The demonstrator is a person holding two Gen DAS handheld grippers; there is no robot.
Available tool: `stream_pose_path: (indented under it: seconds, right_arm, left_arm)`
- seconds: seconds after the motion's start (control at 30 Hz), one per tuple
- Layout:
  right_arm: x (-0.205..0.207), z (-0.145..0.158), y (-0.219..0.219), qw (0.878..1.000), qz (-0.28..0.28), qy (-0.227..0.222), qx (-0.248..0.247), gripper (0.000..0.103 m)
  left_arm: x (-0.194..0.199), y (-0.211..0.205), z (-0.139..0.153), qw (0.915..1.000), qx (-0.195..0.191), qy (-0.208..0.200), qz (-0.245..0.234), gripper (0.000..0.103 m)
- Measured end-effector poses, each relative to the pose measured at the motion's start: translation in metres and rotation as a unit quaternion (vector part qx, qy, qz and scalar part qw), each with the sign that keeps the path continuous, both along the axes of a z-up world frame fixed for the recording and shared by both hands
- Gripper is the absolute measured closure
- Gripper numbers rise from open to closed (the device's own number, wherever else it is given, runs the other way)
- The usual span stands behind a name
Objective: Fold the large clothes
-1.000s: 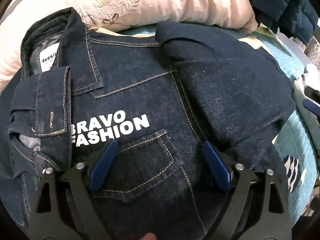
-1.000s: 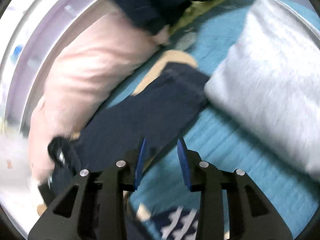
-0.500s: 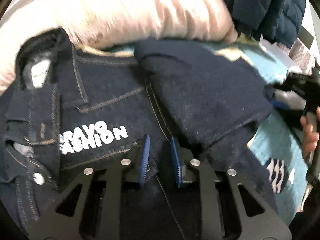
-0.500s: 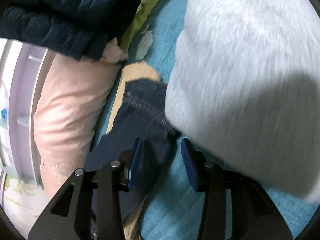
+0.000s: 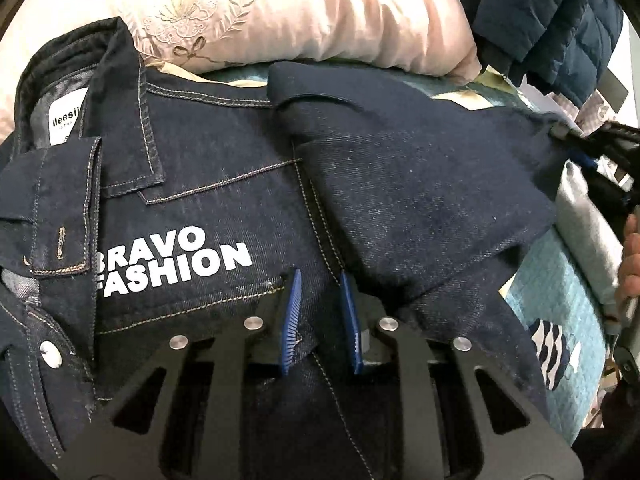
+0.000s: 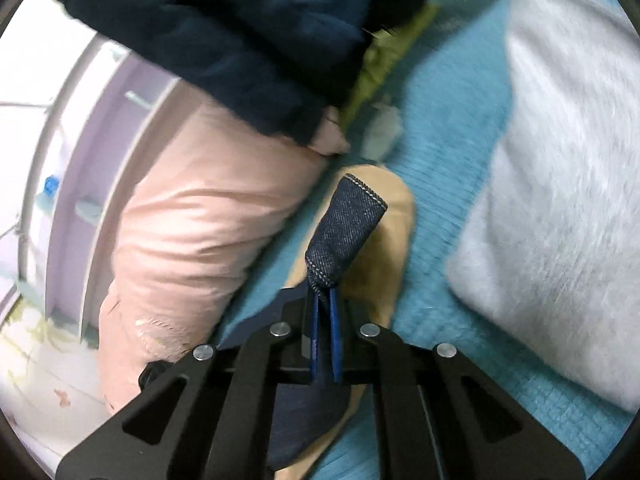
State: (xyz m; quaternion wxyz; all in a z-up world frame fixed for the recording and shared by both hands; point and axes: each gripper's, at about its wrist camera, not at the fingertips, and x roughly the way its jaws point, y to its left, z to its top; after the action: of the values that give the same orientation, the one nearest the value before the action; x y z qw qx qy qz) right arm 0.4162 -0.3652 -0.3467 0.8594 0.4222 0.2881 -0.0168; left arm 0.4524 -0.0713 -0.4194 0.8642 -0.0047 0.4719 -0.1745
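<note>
A dark denim jacket [image 5: 208,168] printed "BRAVO FASHION" lies front up on the bed, collar at the upper left, its sleeve [image 5: 420,184] stretched to the right. My left gripper [image 5: 320,284] rests on the jacket front, jaws nearly closed with a fold of denim between the blue pads. My right gripper [image 6: 323,300] is shut on the sleeve cuff [image 6: 346,224] and holds it just above the bedspread. The right gripper also shows at the right edge of the left wrist view [image 5: 580,152], at the sleeve end.
A pink embroidered pillow [image 5: 280,12] lies behind the jacket. A dark blue puffer coat [image 6: 224,32] hangs over the far side. A grey fluffy folded garment [image 6: 560,168] sits on the teal bedspread [image 6: 436,280] to the right. A white and lilac bed frame [image 6: 80,128] is at the left.
My left gripper closed from wide open onto the jacket front. My right gripper moved to the sleeve end, closed on the cuff and lifted it.
</note>
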Motion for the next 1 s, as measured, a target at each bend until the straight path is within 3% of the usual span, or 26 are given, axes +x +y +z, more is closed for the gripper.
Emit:
stream_pose_path:
  seconds: [0.2, 0.3, 0.53, 0.73, 1.0]
  right_arm:
    - [-0.013, 0.049, 0.043, 0.997, 0.057, -0.054, -0.018, 0.098]
    - [-0.012, 0.065, 0.069, 0.993, 0.094, -0.070, 0.002, 0.098]
    - [-0.005, 0.096, 0.148, 0.980, 0.175, -0.098, -0.004, 0.098]
    - [-0.002, 0.093, 0.214, 0.967, 0.234, -0.097, 0.017, 0.098]
    - [-0.003, 0.050, 0.316, 0.951, 0.300, -0.073, 0.036, 0.098]
  left_arm:
    - [-0.007, 0.008, 0.018, 0.9990, -0.035, -0.019, -0.021, 0.084]
    - [-0.016, 0.023, 0.038, 0.9979, -0.050, -0.034, -0.024, 0.084]
    - [-0.029, 0.096, 0.065, 0.9971, -0.037, -0.055, 0.038, 0.084]
    - [-0.045, 0.174, 0.072, 0.9912, -0.002, -0.060, 0.118, 0.084]
    - [-0.067, 0.232, 0.063, 0.9877, 0.014, -0.039, 0.151, 0.084]
